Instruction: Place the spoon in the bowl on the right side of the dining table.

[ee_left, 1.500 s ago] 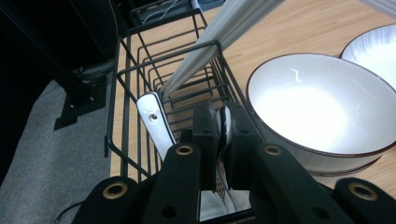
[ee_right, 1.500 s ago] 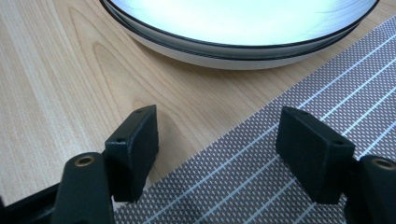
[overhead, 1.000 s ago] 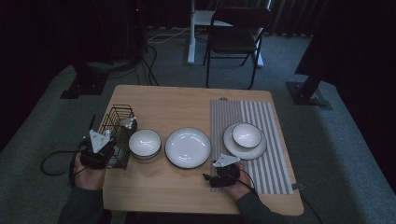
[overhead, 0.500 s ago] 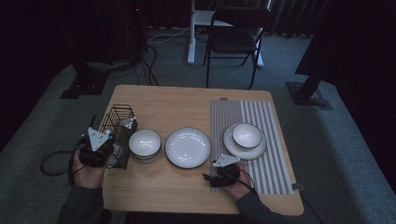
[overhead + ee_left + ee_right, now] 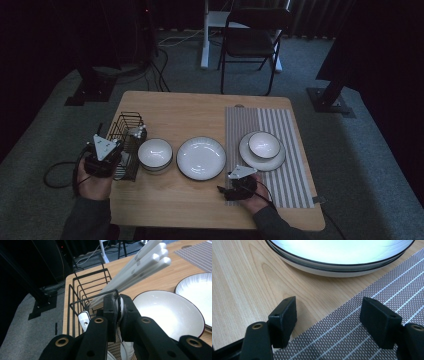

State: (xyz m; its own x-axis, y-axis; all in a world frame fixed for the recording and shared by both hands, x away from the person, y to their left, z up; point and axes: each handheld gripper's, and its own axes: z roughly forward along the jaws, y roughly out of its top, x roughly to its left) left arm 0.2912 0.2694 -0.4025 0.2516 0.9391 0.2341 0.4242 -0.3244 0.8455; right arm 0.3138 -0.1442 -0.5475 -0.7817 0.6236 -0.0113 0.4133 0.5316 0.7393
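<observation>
A: What has the left gripper [image 5: 117,305] got?
B: Its jaws are clenched on a white spoon [image 5: 120,308] in the black wire rack [image 5: 125,134], at the tabletop's left edge.
A: And the right gripper [image 5: 329,317]?
B: Released, resting near the front edge, where the striped mat [image 5: 372,322] begins.

On the desk [image 5: 200,205] I count one wire basket [image 5: 124,135], one striped mat [image 5: 290,150], two bowls [image 5: 155,153] [image 5: 264,144], two plates [image 5: 201,157] [image 5: 248,155], and four white handles [image 5: 140,263] sticking out of the basket.
</observation>
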